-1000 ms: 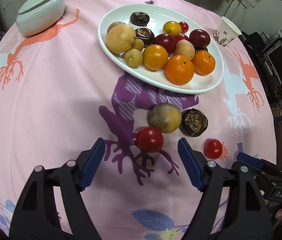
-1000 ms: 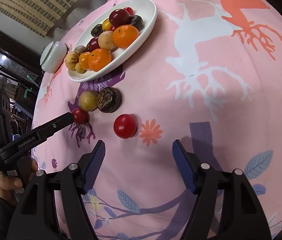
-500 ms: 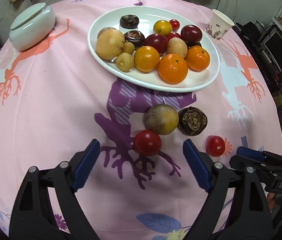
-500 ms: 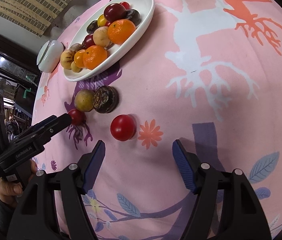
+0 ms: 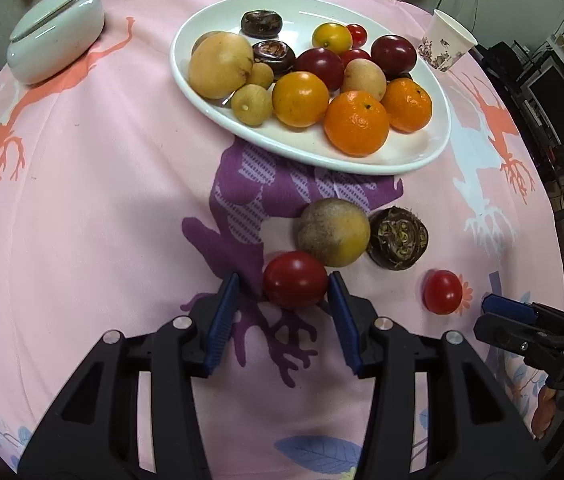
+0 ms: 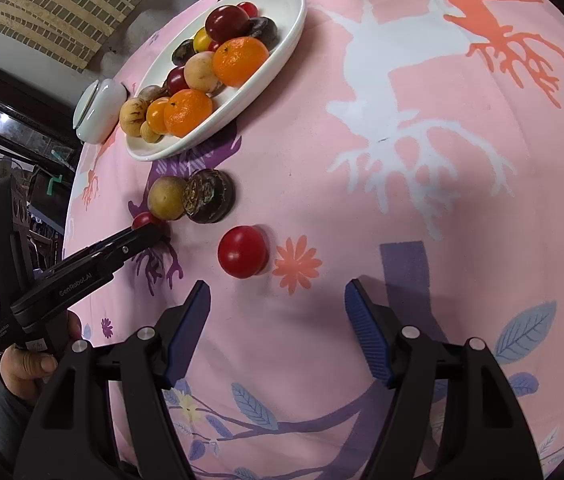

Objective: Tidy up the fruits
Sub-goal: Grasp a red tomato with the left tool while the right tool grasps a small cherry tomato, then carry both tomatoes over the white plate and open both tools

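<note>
Glossy red, round and smooth, the tomato [image 5: 295, 279] sits between the left tongs [image 5: 282, 300], whose jaws have just been closing; the right pad touches it, the left stands just off. Right tongs [image 6: 278, 328] gape, released, a second tomato [image 6: 243, 251] just ahead. Beyond lie a yellowish fruit [image 5: 333, 232], a dark fruit [image 5: 398, 238], then the white plate [image 5: 422, 152] of fruit.

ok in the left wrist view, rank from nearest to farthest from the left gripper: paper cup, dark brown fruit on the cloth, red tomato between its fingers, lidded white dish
1. red tomato, between the left gripper fingers
2. dark brown fruit, just beyond, to the right on the cloth
3. lidded white dish far left and paper cup far right: too close to call
</note>
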Demonstrator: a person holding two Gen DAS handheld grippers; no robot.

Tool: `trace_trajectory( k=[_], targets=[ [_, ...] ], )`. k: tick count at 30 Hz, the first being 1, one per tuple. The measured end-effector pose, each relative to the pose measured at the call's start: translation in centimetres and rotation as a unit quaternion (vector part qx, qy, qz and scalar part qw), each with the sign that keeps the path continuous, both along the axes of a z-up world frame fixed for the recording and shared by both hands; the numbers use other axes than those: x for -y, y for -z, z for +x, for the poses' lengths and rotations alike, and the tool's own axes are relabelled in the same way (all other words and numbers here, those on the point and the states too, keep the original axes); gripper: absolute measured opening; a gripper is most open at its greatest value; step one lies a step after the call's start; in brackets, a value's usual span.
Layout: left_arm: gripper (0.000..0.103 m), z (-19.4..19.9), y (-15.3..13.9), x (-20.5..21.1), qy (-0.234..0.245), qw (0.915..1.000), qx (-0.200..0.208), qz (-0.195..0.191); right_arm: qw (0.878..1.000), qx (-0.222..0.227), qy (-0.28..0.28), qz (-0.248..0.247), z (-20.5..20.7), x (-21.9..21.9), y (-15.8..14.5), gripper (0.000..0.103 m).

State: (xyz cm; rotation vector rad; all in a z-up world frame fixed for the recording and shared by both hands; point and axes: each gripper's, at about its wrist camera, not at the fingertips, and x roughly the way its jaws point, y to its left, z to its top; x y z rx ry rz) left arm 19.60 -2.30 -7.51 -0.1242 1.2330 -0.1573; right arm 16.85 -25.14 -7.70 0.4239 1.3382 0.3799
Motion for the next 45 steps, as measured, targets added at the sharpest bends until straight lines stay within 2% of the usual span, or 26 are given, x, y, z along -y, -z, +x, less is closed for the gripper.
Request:
trace_trajectory(
  k=[1,2,6,12,15,17,18,20,22,25,32,39,45],
  targets=[
    [0.044,0.1,0.0,0.0,0.0,1.0,0.0,-0.003,1.0,0.001,-0.002,0.0,0.0,-0.1,0.0,0.07],
    [0.033,0.1,0.0,-0.1,0.001,0.9999,0.005,-0.016,1.0,0.001,-0.003,-0.001,0.1,-0.3,0.0,0.07],
    [0.032,-0.1,0.0,0.0,0.004,0.9996,0.021,-0.017,1.0,0.001,-0.014,0.001,0.1,-0.9,-0.1,0.07],
    [0.032,-0.9,-0.5,-0.6,-0.008,0.9992,0.01,-0.037,0.998,0.025,-0.044,-0.025,0.0,-2.7,-0.7,0.07],
    [0.032,-1.4,-0.7,-0.6,-0.006,0.9992,0.012,-0.038,0.992,0.065,-0.082,-0.063,0.2,-4.6,-1.2,0.07],
    [0.032,-1.7,-0.8,-0.6,-0.006,0.9991,0.012,-0.04,0.983,0.1,-0.107,-0.114,0.4,-5.9,-1.4,0.069],
    [0.032,-1.7,-0.8,-0.6,-0.006,0.999,0.012,-0.042,0.976,0.114,-0.123,-0.137,0.5,-6.6,-1.3,0.065],
    [0.032,-1.8,-0.8,-0.7,-0.006,0.999,0.009,-0.043,0.969,0.12,-0.149,-0.153,0.9,-7.7,-0.9,0.052],
    [0.032,-1.8,-0.7,-0.8,-0.007,0.9989,0.007,-0.047,0.968,0.11,-0.16,-0.156,1.2,-8.3,-0.4,0.051],
    [0.032,-1.7,-0.5,-1.0,-0.009,0.9988,0.003,-0.049,0.967,0.102,-0.164,-0.169,1.5,-8.5,0.3,0.03],
    [0.032,-1.9,-1.3,-1.1,-0.011,0.9984,0.008,-0.056,0.984,0.073,-0.124,-0.107,1.4,-5.8,-0.5,0.03],
    [0.032,-2.0,-4.0,-1.2,-0.006,0.9974,0.028,-0.067,0.989,0.092,-0.093,-0.068,0.6,-3.9,-3.9,0.03],
    [0.032,0.0,-7.5,-1.2,0.002,0.9954,0.065,-0.07,0.987,0.134,-0.078,-0.042,2.4,-3.4,-7.8,0.03]
  ],
)
